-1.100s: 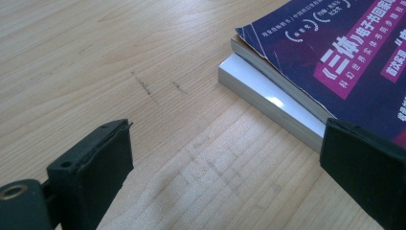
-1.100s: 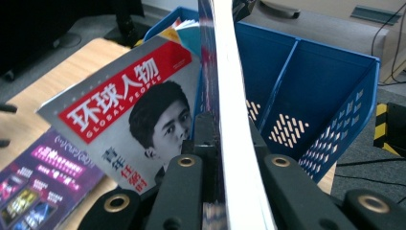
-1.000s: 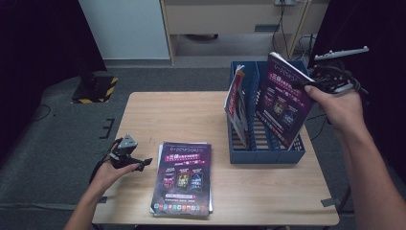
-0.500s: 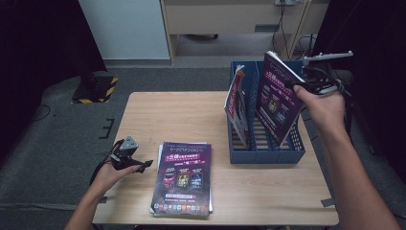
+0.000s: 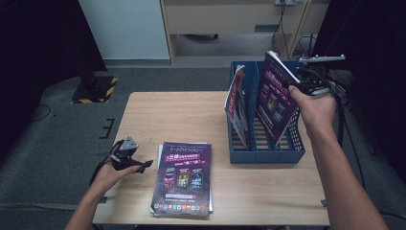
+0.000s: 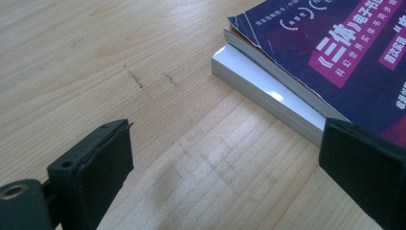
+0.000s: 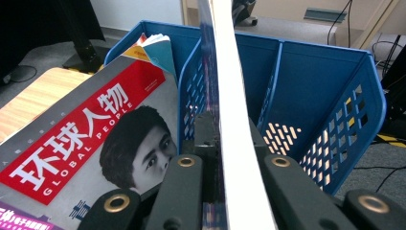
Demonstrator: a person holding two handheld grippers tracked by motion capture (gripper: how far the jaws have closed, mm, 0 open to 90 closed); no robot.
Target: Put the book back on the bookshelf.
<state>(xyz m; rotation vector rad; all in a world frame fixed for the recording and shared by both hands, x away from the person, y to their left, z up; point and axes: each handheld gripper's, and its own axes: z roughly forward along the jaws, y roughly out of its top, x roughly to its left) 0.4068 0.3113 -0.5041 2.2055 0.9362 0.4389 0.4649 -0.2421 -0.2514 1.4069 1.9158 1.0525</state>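
Note:
My right gripper [image 5: 296, 87] is shut on the upper edge of a purple magazine [image 5: 274, 103], which hangs tilted with its lower end inside the blue file rack [image 5: 268, 155]. In the right gripper view the magazine's white page edge [image 7: 230, 96] runs up between the jaws of my right gripper [image 7: 225, 143], over a middle slot of the rack [image 7: 335, 96]. A red-covered magazine [image 5: 236, 103] leans in the rack's left slot. My left gripper [image 5: 142, 166] rests open on the table, beside a stack of purple magazines [image 5: 184, 177]. Nothing lies between its jaws [image 6: 225, 148].
The wooden table [image 5: 182, 115] has bare room at the back left. In the left gripper view a white book [image 6: 268, 93] lies under the top purple magazine [image 6: 335, 52]. The red magazine [image 7: 95, 139] fills the slot left of the held one. Cables trail off the table's right side.
My right hand has moved left and down with the purple magazine, bringing its lower end deeper into the rack. The left gripper and the stack have not moved.

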